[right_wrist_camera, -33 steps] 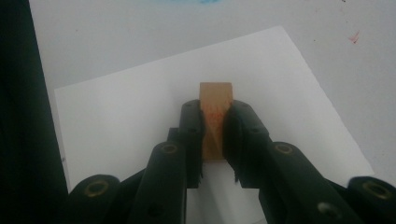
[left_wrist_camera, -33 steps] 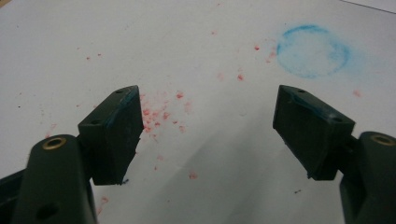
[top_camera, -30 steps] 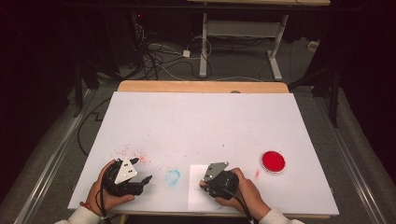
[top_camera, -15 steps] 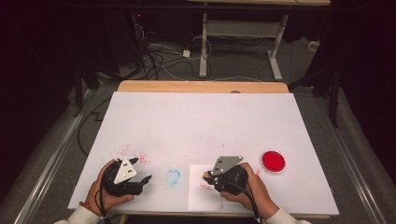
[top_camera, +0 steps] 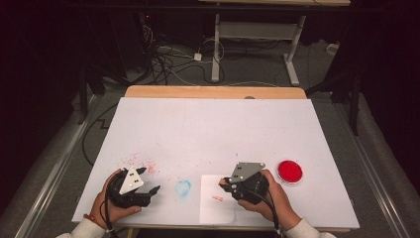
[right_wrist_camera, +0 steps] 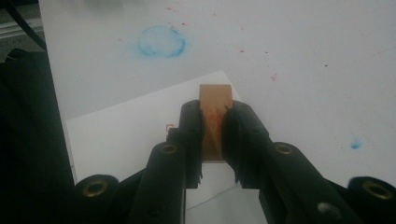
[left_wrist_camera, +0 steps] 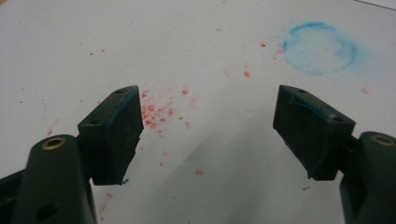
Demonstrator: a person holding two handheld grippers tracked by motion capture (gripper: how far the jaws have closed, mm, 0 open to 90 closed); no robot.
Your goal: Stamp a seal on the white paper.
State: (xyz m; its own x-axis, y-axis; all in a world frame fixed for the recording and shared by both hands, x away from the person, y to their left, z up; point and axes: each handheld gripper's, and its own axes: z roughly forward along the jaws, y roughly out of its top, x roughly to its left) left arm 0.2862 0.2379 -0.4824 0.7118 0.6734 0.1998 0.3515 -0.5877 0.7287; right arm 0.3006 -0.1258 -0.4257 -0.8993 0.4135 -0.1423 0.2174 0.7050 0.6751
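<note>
Your right gripper (top_camera: 229, 184) has its fingers clamped on a small wooden block (right_wrist_camera: 215, 114) over the white paper sheet (top_camera: 218, 208) at the worktop's (top_camera: 213, 129) near edge, while your left gripper (top_camera: 148, 181) rests fingers spread wide near the near-left corner.

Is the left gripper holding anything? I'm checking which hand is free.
No: the left gripper is open, with bare table speckled red between its jaws.
</note>
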